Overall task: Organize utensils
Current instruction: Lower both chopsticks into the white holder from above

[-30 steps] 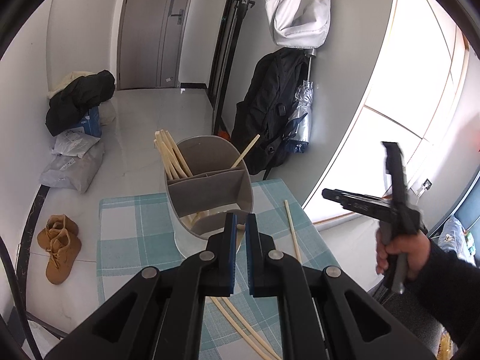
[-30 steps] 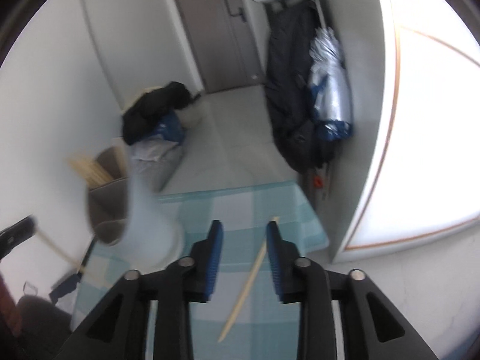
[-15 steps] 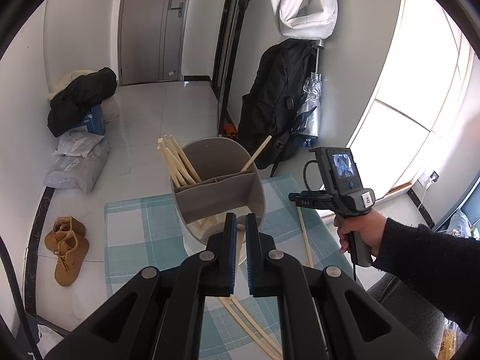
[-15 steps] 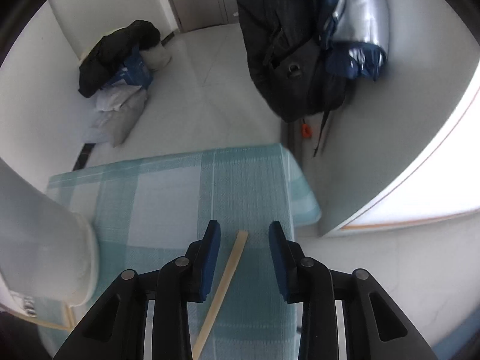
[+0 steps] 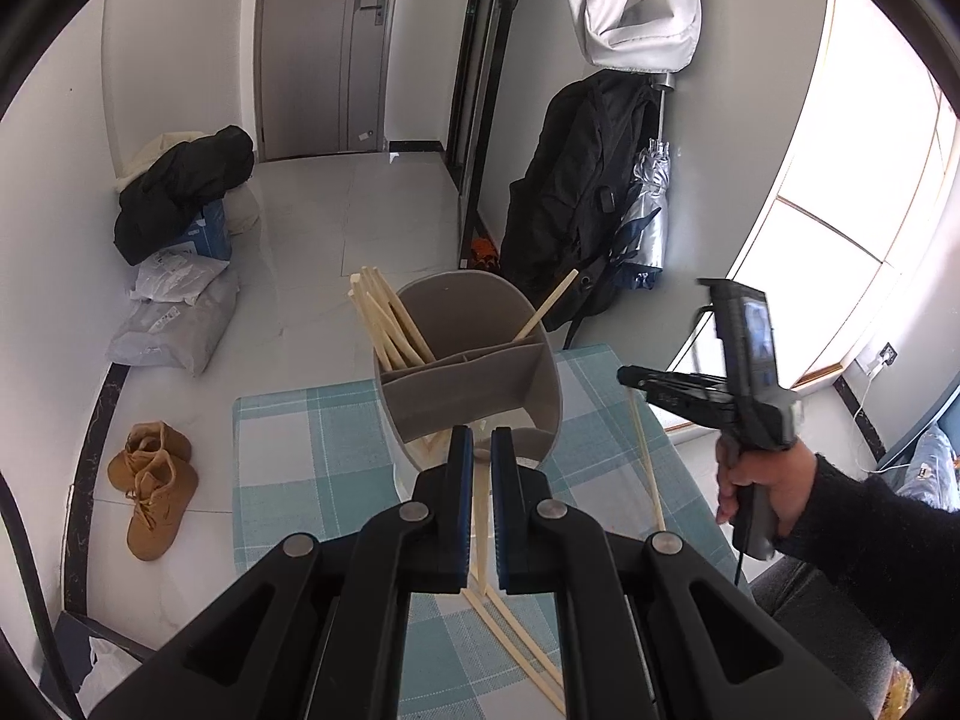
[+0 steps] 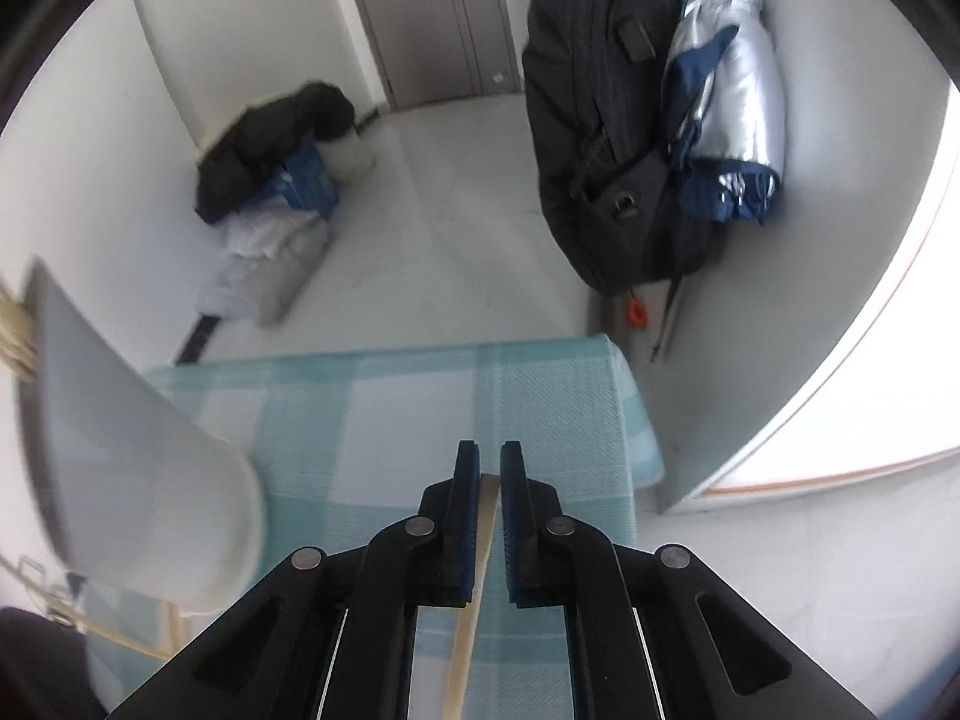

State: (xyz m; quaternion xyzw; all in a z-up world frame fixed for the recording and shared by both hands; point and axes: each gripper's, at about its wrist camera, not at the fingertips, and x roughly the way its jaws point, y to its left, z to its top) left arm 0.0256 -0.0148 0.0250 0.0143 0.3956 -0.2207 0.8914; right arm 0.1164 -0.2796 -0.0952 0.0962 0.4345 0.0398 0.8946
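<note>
Teal checked cloth point(image 6: 420, 414) covered my small table on pale floor tiles. Beside the grey holder point(image 5: 480, 372), my right gripper point(image 6: 490, 480) had just been closing on a chopstick point(image 6: 474, 600); my left gripper point(image 5: 477, 462) stood closed, gripping another chopstick point(image 5: 480, 516).

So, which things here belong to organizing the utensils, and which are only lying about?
Belong to the job:
- grey divided holder
- chopsticks in the holder
- loose chopsticks on the cloth
- chopstick between the right gripper's jaws, which have just been closing
- checked cloth

Lying about:
- brown boots
- black backpack
- folded umbrella
- black jacket
</note>
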